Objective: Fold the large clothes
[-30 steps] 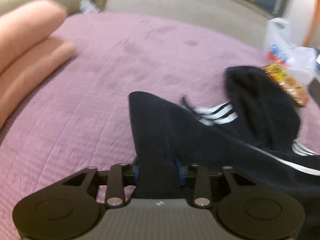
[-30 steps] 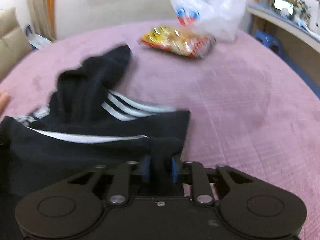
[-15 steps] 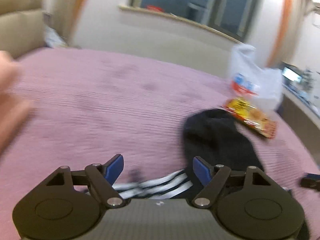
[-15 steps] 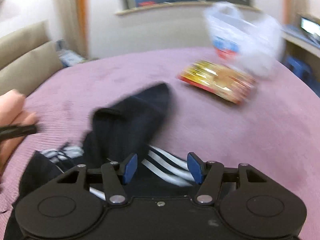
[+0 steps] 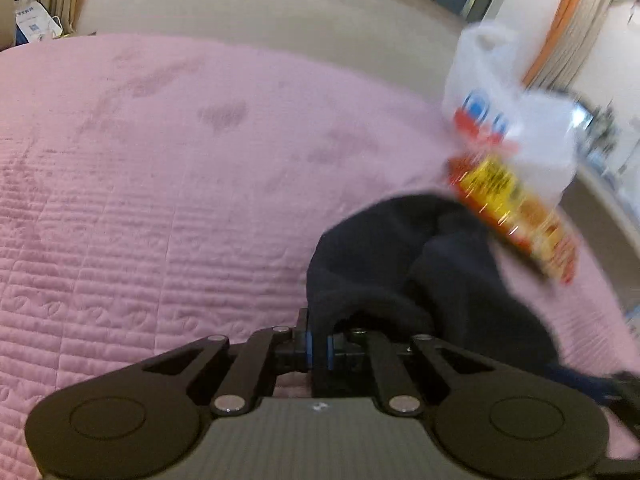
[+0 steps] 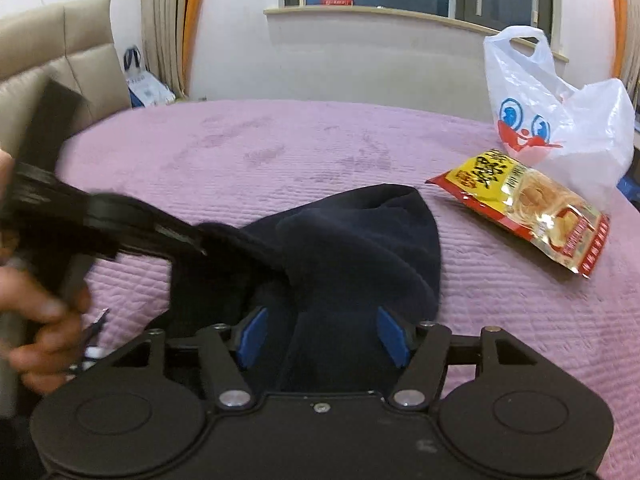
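A black garment (image 5: 420,264) lies bunched on the pink quilted bedspread (image 5: 160,184). My left gripper (image 5: 319,350) is shut on a fold at the garment's near left edge. In the right wrist view the same garment (image 6: 360,240) lies heaped in front of my right gripper (image 6: 320,334), which is open with cloth lying between its blue pads (image 6: 390,334). The left gripper also shows in the right wrist view (image 6: 188,240), coming in from the left and pinching the cloth's edge. White stripes are hidden now.
A yellow and red snack packet (image 6: 520,204) lies just right of the garment, with a white plastic bag (image 6: 552,120) behind it. A beige headboard (image 6: 60,52) stands at the left. A wall and window sill run along the far side.
Both grippers let go of the striped part. The left one has since closed on a fold of the garment further along; the right one stays open over the heap.
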Available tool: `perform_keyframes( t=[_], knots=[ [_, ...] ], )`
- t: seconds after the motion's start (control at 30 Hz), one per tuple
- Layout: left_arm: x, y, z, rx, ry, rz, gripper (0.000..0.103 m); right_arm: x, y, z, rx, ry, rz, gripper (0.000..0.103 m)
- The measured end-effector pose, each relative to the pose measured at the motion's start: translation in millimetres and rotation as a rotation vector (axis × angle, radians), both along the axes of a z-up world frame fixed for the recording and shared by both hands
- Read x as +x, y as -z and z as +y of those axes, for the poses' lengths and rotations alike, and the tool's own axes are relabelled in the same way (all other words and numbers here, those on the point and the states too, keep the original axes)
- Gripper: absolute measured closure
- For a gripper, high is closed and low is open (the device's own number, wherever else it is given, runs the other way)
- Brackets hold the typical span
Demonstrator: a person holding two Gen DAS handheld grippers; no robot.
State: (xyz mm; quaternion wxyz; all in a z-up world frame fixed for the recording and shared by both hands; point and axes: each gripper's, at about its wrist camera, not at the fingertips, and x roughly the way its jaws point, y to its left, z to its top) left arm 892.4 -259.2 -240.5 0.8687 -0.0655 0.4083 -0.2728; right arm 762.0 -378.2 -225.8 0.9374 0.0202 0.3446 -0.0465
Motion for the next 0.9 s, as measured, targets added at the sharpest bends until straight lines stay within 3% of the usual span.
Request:
perform_keyframes(
  t=[0.2,0.23,0.27,0.3,0.43,0.5,0.57,0.63,0.67,0.7,0.73,0.77,0.8,0.9],
  knots=[
    [-4.0,-4.4,17.3,-0.059,-0.004,-0.01,0.096,57.3,35.2,28.0,-0.128,0.104,0.104,0.027],
    [-4.0,-4.1,18.0,-0.054,0.001,-0.011,0.096,64.3,43.5,32.0,-0.175,0.116,0.12,0.035],
    [-3.0,-3.5,17.0,-0.044,0.002,-0.007,0.096,66.4,47.2,34.6,-0.222,0.13,0.103,0.062],
    [-2.5,-3.0,18.0,-0.037,0.002,-0.005,0.096,64.2,44.4,34.8,-0.256,0.141,0.084,0.081],
    [-1.8,-1.3,30.0,-0.018,0.005,0.004,0.096,19.1,1.2,-1.4,-0.176,0.154,-0.041,0.088],
    [-1.5,-0.7,38.0,-0.031,-0.001,0.007,0.096,-18.7,-31.9,-37.2,-0.079,0.179,-0.113,0.093],
    [-1.9,0.3,49.9,-0.062,-0.019,0.026,0.096,-53.0,-53.3,-76.2,0.026,0.223,-0.145,0.092],
    [-3.7,4.0,63.3,-0.089,-0.046,0.047,0.095,-81.9,-51.0,-115.7,0.16,0.265,-0.117,0.091],
    [-4.2,8.2,70.6,-0.095,-0.06,0.06,0.092,-87.9,-43.0,-127.1,0.167,0.293,-0.079,0.085],
    [-2.8,13.9,75.8,-0.095,-0.069,0.077,0.088,-92.1,-27.2,-140.1,0.174,0.313,-0.021,0.068],
    [0.3,21.9,80.6,-0.089,-0.078,0.105,0.074,-92.6,-9.4,-150.8,0.198,0.316,0.054,0.058],
    [3.6,29.0,84.0,-0.087,-0.082,0.135,0.067,-92.0,8.6,-159.4,0.229,0.318,0.14,0.054],
    [6.2,35.5,91.5,-0.117,-0.08,0.167,0.067,-94.4,23.6,-165.1,0.259,0.323,0.2,0.054],
    [2.2,29.6,106.9,-0.157,-0.067,0.181,0.061,-103.2,22.3,-163.4,0.287,0.268,0.241,0.047]
  ],
)
